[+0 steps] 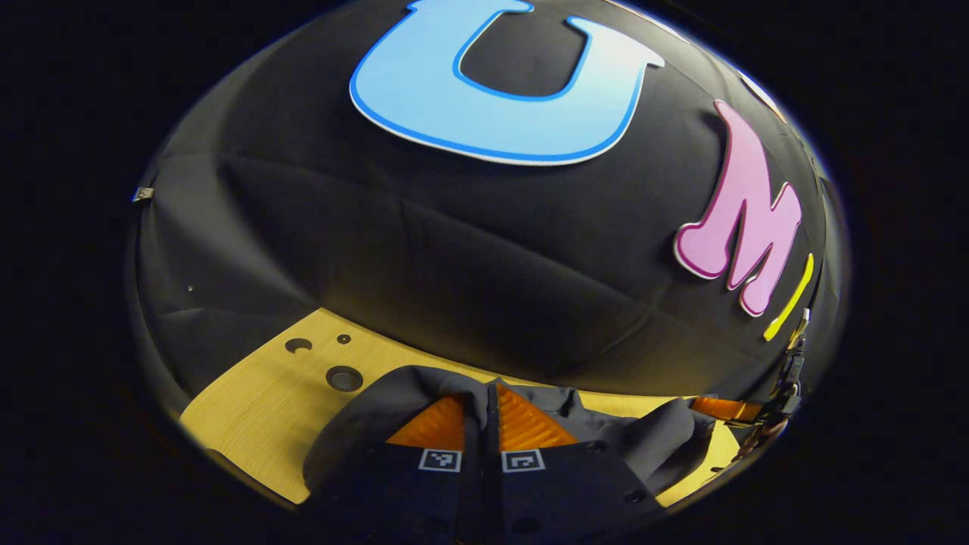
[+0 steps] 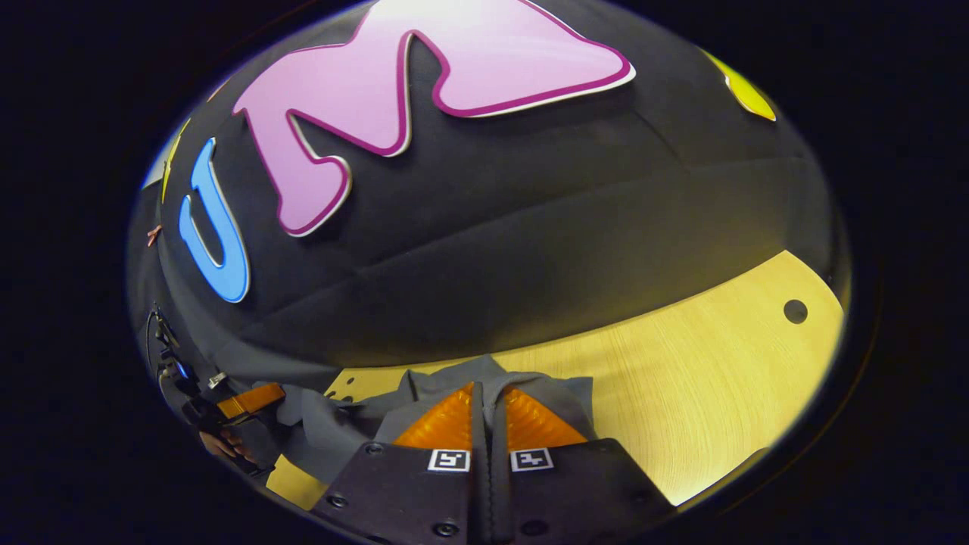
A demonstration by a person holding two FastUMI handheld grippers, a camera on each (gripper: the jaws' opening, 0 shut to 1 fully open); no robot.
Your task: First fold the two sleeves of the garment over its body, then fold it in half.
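Garment (image 1: pixel 363 424): dark grey woven cloth, matt, soft, creased where pinched.
Table (image 1: pixel 250 409) beneath garment: pale wood, fine straight grain, smooth, slight sheen; round drilled holes (image 1: pixel 344 378) left of garment.
Booth wall (image 1: pixel 454 250) behind table: black cloth, matt, faint seams and wrinkles.
Left gripper (image 1: pixel 490 424), right gripper (image 2: pixel 488 424): ribbed finger pads, rubbery; matt hard-plastic bodies, small screws.

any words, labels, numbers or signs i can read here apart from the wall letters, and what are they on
None can be read as text.
Left gripper: two square black-and-white coded markers, patterns only, no letters or numbers.
Right gripper: two markers of the same kind, no words.
Dark garment: no print or tag visible.
Wooden table: bare, with holes, no writing.
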